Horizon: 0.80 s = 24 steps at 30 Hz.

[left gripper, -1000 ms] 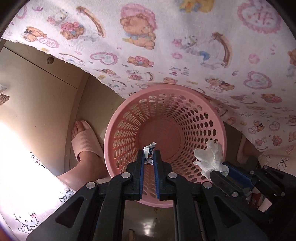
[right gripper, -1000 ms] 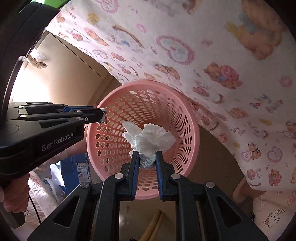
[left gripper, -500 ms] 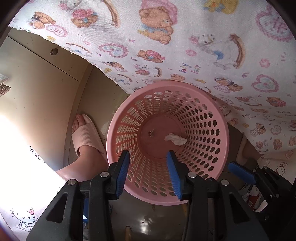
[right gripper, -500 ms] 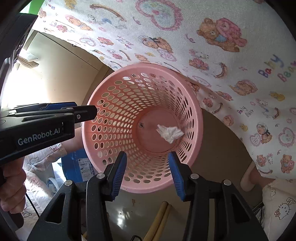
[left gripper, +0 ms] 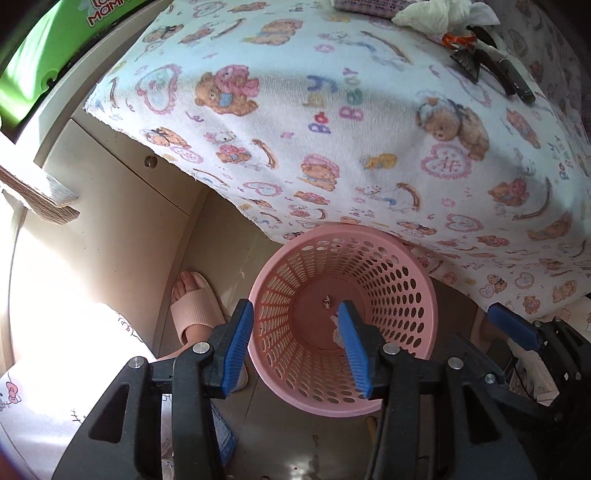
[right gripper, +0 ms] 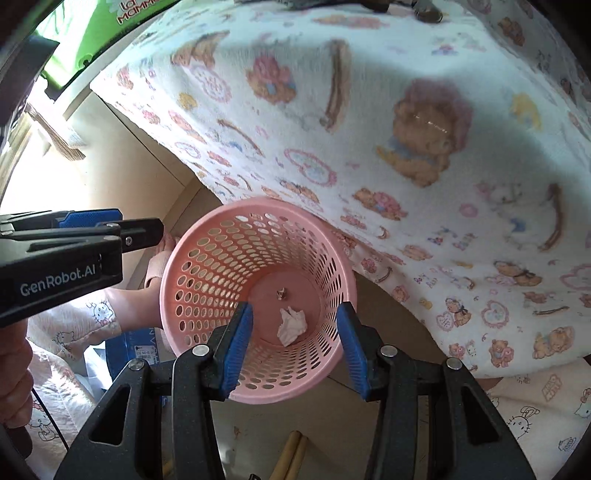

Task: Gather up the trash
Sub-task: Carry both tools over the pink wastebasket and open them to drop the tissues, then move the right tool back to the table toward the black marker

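- Pulling back: both grippers sit higher than half a second ago, so the pink basket (left gripper: 341, 321) looks smaller and more of the tablecloth (left gripper: 332, 129) and its top shows.
- Left gripper (left gripper: 293, 349) released, jaws wide apart, nothing between them; same spread as half a second ago. A second ago it pinched a small wrapper.
- Right gripper (right gripper: 295, 345) also released and empty; a second ago it clamped the tissue.
- Crumpled white tissue (right gripper: 291, 325) lies on the basket floor, small wrapper scrap (right gripper: 282, 292) just beyond it, apart from it.
- Basket: round, rigid plastic, walls perforated with oval holes, solid floor. Stands on the floor at the cloth's hanging edge.
- Cloth: woven, white, printed with bears and hearts, frayed hem.
- Gripper fingers (left gripper: 238, 347): black frames, ribbed blue pads.
- Left view: tissue mostly hidden behind the right-hand pad; scrap (left gripper: 327, 302) too small to identify.
- On the tabletop: white wad (left gripper: 436, 16) and dark tools (left gripper: 495, 66), cut off at the frame edge, hard to make out.
- Foot in pink slipper (left gripper: 195, 310) beside the basket, partly blocked.
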Tool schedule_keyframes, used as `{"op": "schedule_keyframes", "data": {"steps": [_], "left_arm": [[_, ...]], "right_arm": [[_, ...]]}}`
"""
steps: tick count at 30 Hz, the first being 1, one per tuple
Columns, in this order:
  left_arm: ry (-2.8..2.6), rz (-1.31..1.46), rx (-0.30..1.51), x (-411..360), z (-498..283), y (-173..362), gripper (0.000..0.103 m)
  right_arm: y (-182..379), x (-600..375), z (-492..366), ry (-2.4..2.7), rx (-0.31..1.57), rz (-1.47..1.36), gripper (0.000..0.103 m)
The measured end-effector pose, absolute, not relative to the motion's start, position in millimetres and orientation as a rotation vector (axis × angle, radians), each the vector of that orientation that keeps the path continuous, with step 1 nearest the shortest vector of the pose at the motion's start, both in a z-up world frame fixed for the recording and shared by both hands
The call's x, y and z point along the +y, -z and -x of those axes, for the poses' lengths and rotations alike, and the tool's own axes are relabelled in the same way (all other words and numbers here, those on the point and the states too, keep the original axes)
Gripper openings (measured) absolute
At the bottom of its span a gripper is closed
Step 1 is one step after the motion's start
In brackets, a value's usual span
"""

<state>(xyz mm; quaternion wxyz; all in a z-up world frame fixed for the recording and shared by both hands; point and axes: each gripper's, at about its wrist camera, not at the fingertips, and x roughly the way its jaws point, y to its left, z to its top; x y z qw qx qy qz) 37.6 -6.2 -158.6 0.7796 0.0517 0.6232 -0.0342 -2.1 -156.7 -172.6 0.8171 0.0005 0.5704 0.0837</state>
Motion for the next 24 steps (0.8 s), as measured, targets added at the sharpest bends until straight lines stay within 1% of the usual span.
{"op": "schedule_keyframes", "data": {"steps": [5,9,13,18,20,24], "left_arm": [[0.092,-0.081,1.28,-1,-33,135,0.05],[0.072,-0.071,1.243,4,-33,125,0.051],[0.065,-0.083,1.191,6,-31,113,0.052],[0.056,-0.071,1.089,7,-27,96,0.059],[0.049,-0.043,1.068,8,-29,93,0.063],[0.035,-0.029,1.035,8,-34,88,0.066]], "right_arm": [[134,-159,9,-0.172,1.077,0.007,0.05],[112,-150,20,-0.191,0.99,0.073,0.05],[97,-151,23,-0.198,0.915,0.052,0.05],[84,-158,25,-0.154,0.821,0.045,0.05],[81,-160,22,-0.13,0.796,0.047,0.05],[71,-177,17,-0.09,0.767,0.022,0.05]]}}
